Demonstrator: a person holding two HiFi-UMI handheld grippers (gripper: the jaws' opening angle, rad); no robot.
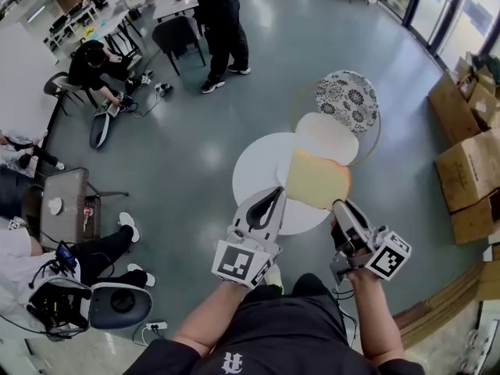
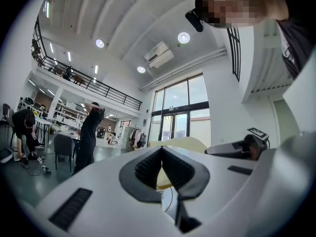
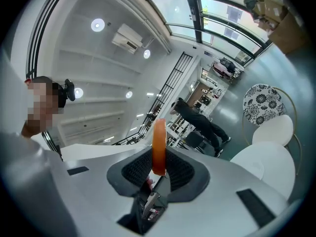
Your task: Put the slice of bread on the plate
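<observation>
The left tongs [image 2: 161, 151] are closed, the tips pressed together with nothing between them. They lie just beside the near left edge of the slice of bread [image 1: 316, 180]; whether they touch it cannot be told. The right tongs [image 3: 159, 154] are clamped on that slice, which in the right gripper view stands edge-on between the pads as an orange-brown crust. In the head view the slice hangs in the air over the far right part of a white round counter [image 1: 258, 166]. Its far edge overlaps a pale round plate [image 1: 332, 135] just beyond. Behind the plate lies a patterned disc [image 1: 346, 100], and a thin gold rim [image 1: 378, 139] curves around both. Farther off, on the grey floor [image 1: 187, 155], 1 person [image 1: 221, 30] stands and another [image 1: 94, 65] crouches, with cardboard boxes [image 1: 469, 170] at the right.
</observation>
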